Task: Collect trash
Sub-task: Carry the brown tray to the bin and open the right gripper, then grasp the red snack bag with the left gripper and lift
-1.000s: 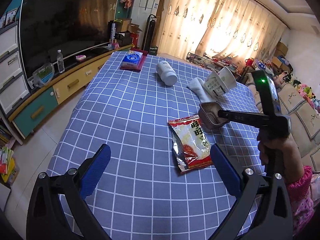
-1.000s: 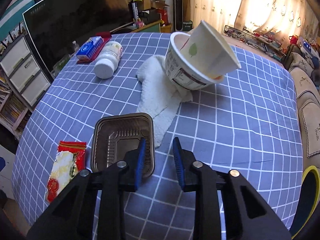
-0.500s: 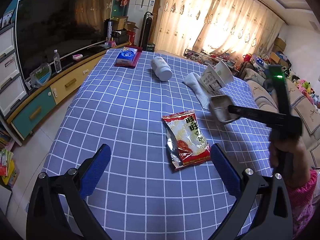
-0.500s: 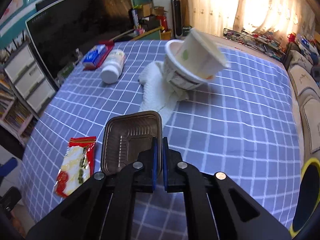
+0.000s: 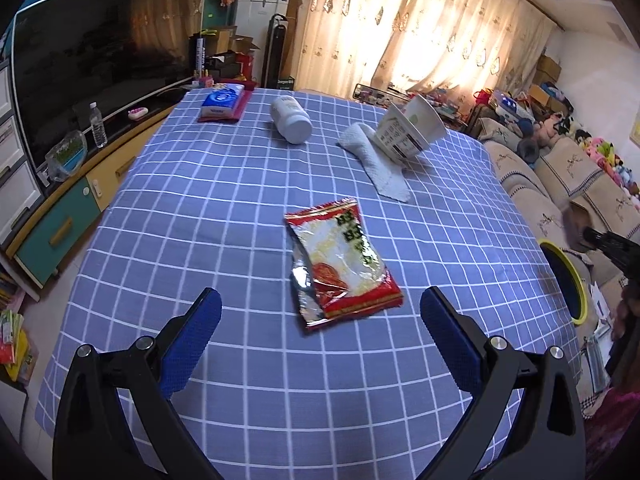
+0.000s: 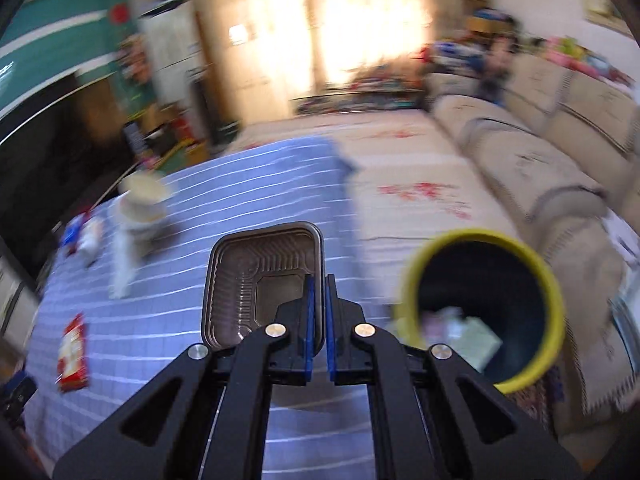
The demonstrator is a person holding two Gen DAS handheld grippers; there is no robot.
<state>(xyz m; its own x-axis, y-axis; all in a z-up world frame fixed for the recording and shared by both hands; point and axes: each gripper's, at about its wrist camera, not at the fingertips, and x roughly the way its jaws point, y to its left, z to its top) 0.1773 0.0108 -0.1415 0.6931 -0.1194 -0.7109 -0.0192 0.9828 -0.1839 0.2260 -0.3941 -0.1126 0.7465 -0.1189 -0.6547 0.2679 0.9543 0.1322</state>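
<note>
My right gripper [image 6: 318, 292] is shut on the rim of a brown plastic tray [image 6: 256, 280] and holds it in the air over the table's right edge, left of a yellow-rimmed trash bin [image 6: 480, 304] that holds some paper. My left gripper [image 5: 320, 320] is open and empty, low over the blue checked tablecloth [image 5: 200, 200]. A red and white snack wrapper [image 5: 344, 268] lies flat just ahead of it, between the jaws. The wrapper [image 6: 72, 352] also shows blurred in the right wrist view.
Stacked paper cups [image 5: 408, 132] lean on a white cloth [image 5: 380, 164] at the far right. A white bottle [image 5: 290, 120] lies on its side, and a blue tissue pack [image 5: 222, 102] lies far left. The bin [image 5: 566, 276] stands by the sofa [image 5: 560, 184].
My right gripper shut on the tray's rim, lifted it off the table and swung right toward the bin. The left gripper stayed open and drew back slightly.
</note>
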